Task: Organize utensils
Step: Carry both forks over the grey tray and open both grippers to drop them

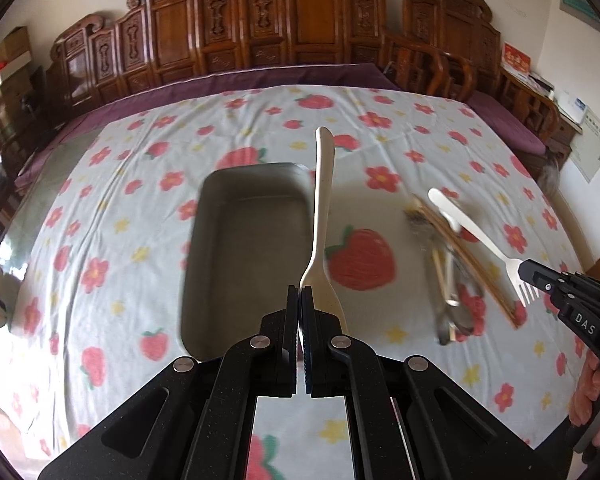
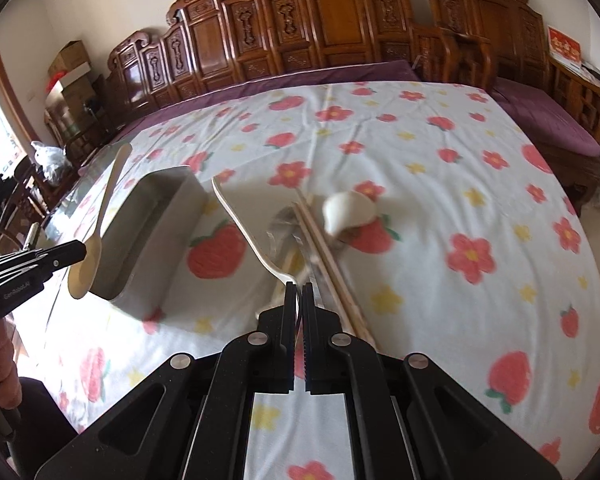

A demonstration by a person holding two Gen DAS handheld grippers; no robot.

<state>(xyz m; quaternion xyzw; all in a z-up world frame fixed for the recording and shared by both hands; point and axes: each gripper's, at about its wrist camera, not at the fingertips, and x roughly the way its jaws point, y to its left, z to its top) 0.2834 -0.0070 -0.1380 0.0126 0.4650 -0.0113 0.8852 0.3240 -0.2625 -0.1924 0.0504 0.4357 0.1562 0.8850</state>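
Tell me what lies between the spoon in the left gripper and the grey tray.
Nothing visible does. The left gripper holds the cream spoon by its bowl, right beside the grey tray, whose inside shows bare. The pile of utensils lies on the spoon's other side.

Matt black plastic on left gripper (image 1: 300,294) and right gripper (image 2: 299,290), with bright metal pins at the joints. Smooth cream plastic spoon (image 1: 323,216); smooth white plastic fork (image 1: 482,240). Grey tray (image 1: 240,256), matt, apparently metal. Soft printed cotton cloth (image 2: 440,184), lightly creased. Pale bare wood chopsticks (image 2: 328,256). Glossy metal cutlery (image 1: 454,308), blurred. Carved, varnished dark wood screen (image 1: 260,28), glossy.
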